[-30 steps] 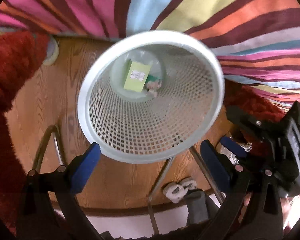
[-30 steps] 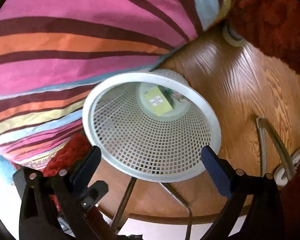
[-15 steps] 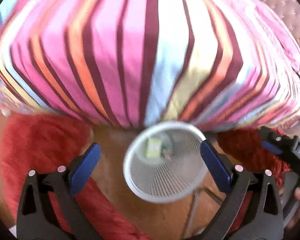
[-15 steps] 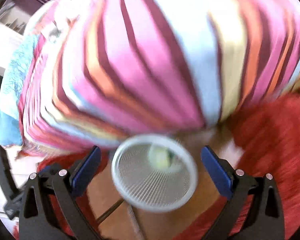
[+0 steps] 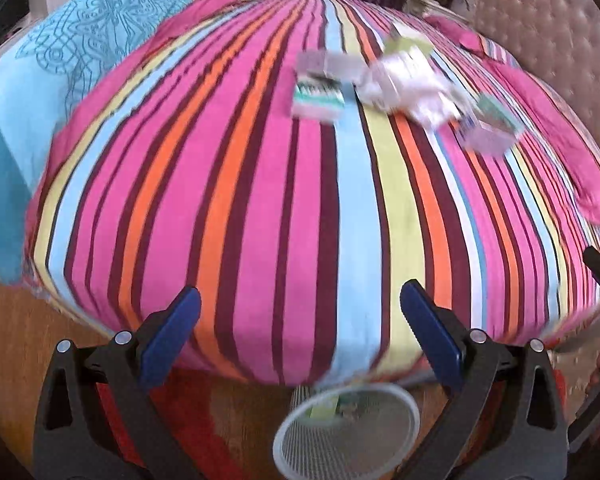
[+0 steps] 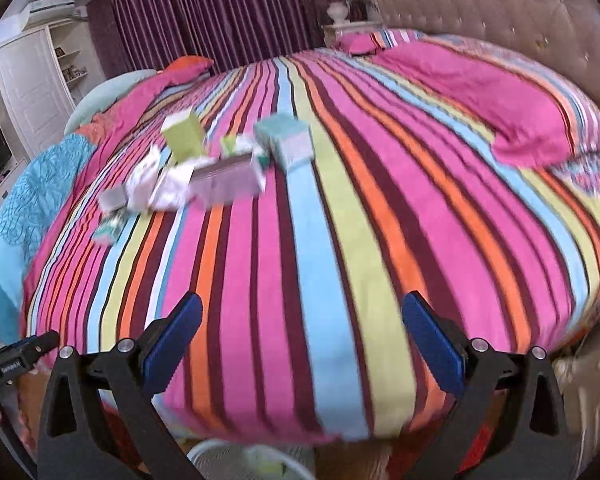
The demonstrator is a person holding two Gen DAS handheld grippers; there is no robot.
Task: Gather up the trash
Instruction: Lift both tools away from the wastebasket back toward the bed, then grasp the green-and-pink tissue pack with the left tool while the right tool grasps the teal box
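Note:
A heap of trash, small cartons and crumpled paper (image 5: pixel 396 80) (image 6: pixel 204 168), lies on the far part of a striped bedspread (image 5: pixel 260 208) (image 6: pixel 340 220). A teal carton (image 6: pixel 286 142) and a green carton (image 6: pixel 182 138) stand out in the right wrist view. The white mesh bin (image 5: pixel 346 434) (image 6: pixel 236 460) stands on the floor at the bed's near edge, with a green carton inside. My left gripper (image 5: pixel 300 332) and right gripper (image 6: pixel 302 338) are both open and empty, held above the bed's near edge, far from the heap.
A blue patterned blanket (image 5: pixel 60 60) lies at the bed's left. A pink pillow (image 6: pixel 512 120) lies on the right by a tufted headboard (image 6: pixel 480 4). Red rug (image 5: pixel 188 408) and wooden floor (image 5: pixel 12 340) lie beside the bin. Dark curtains (image 6: pixel 204 12) and white cabinets (image 6: pixel 28 80) stand beyond.
Both grippers have lifted up and away from the bin and now face the bed top. The bin has dropped to the bottom of both views. Both stay open.

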